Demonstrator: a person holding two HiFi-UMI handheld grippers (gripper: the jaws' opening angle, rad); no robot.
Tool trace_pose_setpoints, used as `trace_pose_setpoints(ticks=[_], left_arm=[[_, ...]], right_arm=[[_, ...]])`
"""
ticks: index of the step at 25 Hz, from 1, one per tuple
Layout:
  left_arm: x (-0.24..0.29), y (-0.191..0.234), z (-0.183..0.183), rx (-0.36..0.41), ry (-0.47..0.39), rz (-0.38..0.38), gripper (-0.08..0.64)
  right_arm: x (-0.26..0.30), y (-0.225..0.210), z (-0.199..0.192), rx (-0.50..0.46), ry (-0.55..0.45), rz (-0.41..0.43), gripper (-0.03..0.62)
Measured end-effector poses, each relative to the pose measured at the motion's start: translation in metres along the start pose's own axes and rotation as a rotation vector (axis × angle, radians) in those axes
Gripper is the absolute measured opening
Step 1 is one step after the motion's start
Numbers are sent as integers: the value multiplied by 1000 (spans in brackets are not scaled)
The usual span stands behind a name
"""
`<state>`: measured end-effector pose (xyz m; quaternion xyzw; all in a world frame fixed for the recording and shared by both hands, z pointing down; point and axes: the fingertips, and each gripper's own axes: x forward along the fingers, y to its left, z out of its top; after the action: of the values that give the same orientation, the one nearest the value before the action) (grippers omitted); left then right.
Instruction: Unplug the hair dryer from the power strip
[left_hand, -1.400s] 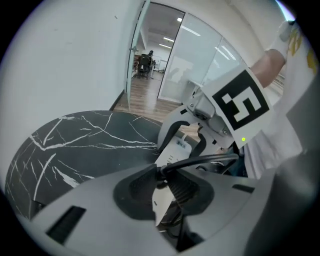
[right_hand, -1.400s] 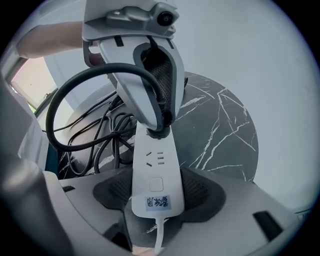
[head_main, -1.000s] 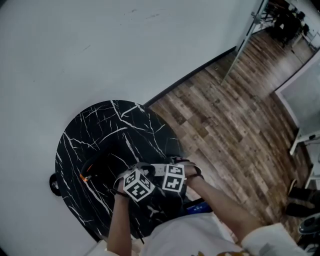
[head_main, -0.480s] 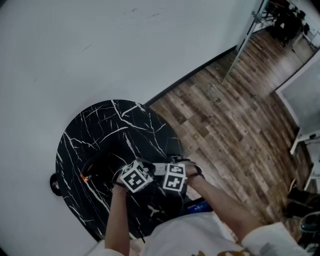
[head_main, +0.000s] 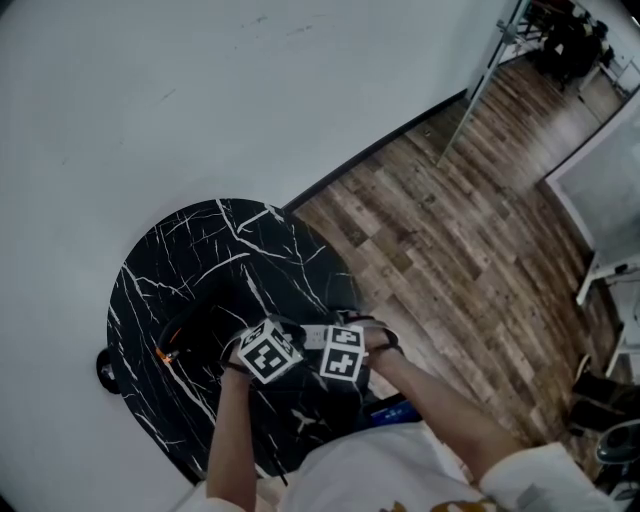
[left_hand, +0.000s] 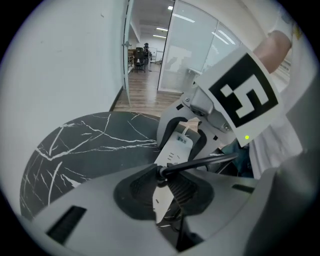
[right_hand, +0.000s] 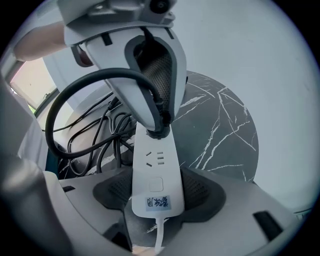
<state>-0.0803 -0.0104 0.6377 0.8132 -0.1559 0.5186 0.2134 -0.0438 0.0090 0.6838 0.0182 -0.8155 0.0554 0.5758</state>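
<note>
A white power strip (right_hand: 156, 172) lies on the black marble table (head_main: 200, 250). My right gripper (right_hand: 157, 194) is shut on its near end, pads on both long sides. At the strip's far end sits the black plug (right_hand: 159, 127), and my left gripper (left_hand: 162, 182) is shut on it from above. The plug's black cord (left_hand: 200, 161) runs off to the right in the left gripper view. In the head view both grippers, left (head_main: 266, 352) and right (head_main: 343, 352), stand side by side near the table's front edge. The dark hair dryer (head_main: 195, 330) lies left of them, hard to make out.
Black cables (right_hand: 95, 135) loop and tangle on the table beside the strip. A white wall runs behind the table and wood floor (head_main: 450, 230) spreads to the right. A small dark round thing (head_main: 108, 368) sits by the table's left edge.
My left gripper has tilted a little on the plug. The right gripper and the power strip have kept still.
</note>
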Motion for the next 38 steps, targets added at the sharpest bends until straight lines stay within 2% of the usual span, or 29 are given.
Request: trace_pose_setpoints(ticks=[3,5,7,10,13,15,21,23,25,28,30,32,35,38], left_arm=[[-2,0,2,-12,16,-65,60],[-4,1,2,-6,14,-57,60],[-3,0,2,18,5,-15,60],[-4,-4,1,56,3,89,58],[-4,-5,0,39,-18,148,58],[-2,-4,-1,31,-11,121,58],[-2,2,1,-1,9,-56,58],[-4,2,2,1,11,-68,60],[-3,1,2,23,8,-32,58],[-4,-3,1,78,-9,80,58],[-5,-4,1,83,-31,148,57],[-4,-4,1,76,-34,179,57],[-1,-4,0,56,-21,128,57],[-1,0,0,-3,-32,7,58]], right_arm=[[-1,0,-1,-2,1,2,273],[-1,0,-1,1,2,2,273],[-2,0,0,2,2,3,273],[-3,0,0,2,2,3,273],[-2,-1,0,-4,6,2,273],[-2,-1,0,-4,7,2,273],[-1,-1,-1,8,4,-2,273],[-1,-1,-1,10,4,-2,273],[-1,-1,0,11,3,-2,273],[-2,-1,1,6,4,-1,273],[-2,-1,0,1,11,1,273],[-1,0,-1,2,15,2,273],[-1,0,-2,5,14,-1,273],[0,0,-2,8,9,-4,273]])
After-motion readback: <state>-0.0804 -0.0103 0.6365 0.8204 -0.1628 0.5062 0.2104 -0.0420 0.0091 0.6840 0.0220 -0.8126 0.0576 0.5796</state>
